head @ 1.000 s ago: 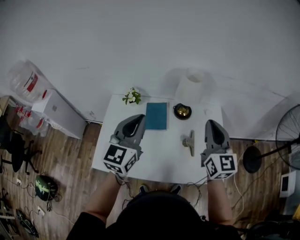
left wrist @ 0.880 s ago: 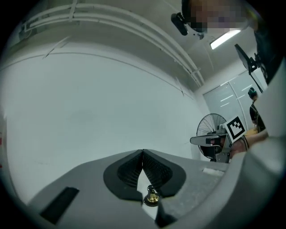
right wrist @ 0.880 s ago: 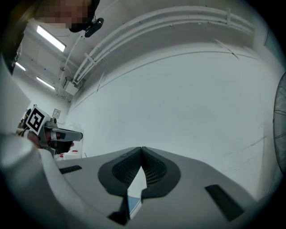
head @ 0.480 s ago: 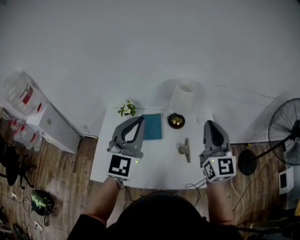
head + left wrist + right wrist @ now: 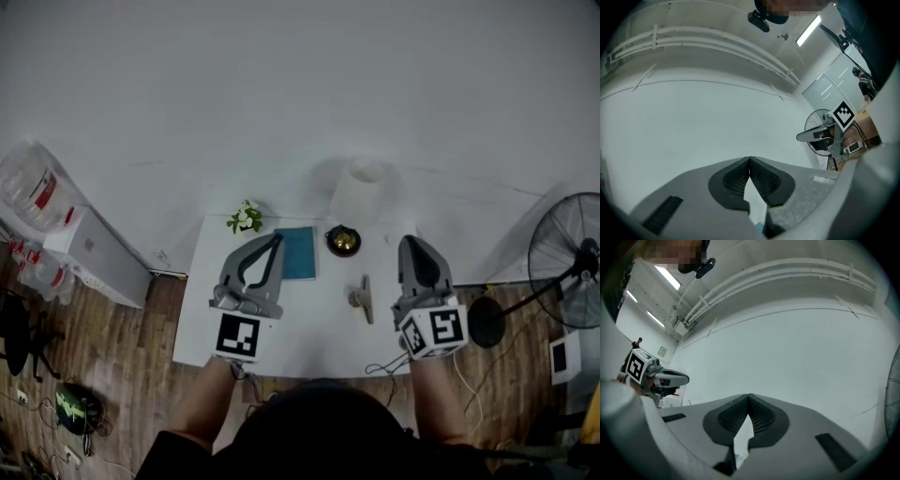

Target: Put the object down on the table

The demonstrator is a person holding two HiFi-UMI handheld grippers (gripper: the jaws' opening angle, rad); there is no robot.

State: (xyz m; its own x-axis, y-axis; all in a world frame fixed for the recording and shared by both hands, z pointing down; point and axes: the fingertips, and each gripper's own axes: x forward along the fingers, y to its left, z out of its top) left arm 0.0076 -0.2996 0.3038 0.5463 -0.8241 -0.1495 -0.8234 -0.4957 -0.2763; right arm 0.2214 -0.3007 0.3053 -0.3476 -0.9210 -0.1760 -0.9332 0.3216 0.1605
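Head view: claws (image 5: 277,238) (image 5: 410,242) above table (image 5: 309,321) edge

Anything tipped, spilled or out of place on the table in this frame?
Nothing stands out. On the white table, the teal book, small plant, dark bowl and grey object sit apart, with nothing spilled. The left tool and right tool are both shut and empty.
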